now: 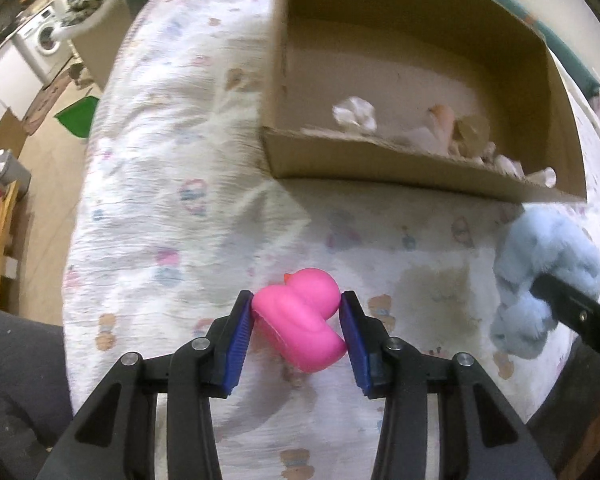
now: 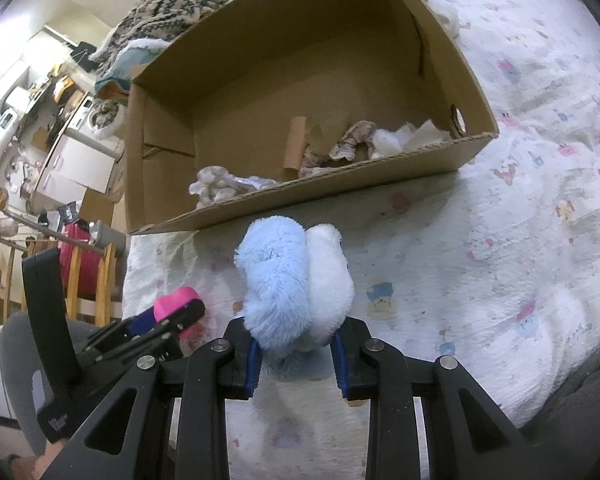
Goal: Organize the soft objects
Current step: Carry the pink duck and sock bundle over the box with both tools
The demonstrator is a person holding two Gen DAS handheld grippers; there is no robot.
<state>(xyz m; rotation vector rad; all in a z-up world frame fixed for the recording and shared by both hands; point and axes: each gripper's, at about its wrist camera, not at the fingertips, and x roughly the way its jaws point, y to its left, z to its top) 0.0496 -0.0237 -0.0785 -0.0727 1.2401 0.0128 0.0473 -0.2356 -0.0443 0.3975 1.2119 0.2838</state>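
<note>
My left gripper [image 1: 298,312] is shut on a pink rubber duck [image 1: 300,316] and holds it above the bed. My right gripper [image 2: 296,344] is shut on a light blue and white plush toy [image 2: 292,280], also above the bed. The plush also shows at the right of the left wrist view [image 1: 540,280], and the duck at the left of the right wrist view [image 2: 176,300]. An open cardboard box [image 1: 380,164] lies on the bed ahead of both grippers; it also shows in the right wrist view [image 2: 300,196]. It holds several small soft items [image 2: 220,184].
The bed has a white quilt with small cartoon prints [image 1: 160,200]. To the left are a wooden chair [image 1: 0,240], a washing machine [image 1: 44,40] and floor clutter. A patterned blanket [image 2: 168,8] lies behind the box.
</note>
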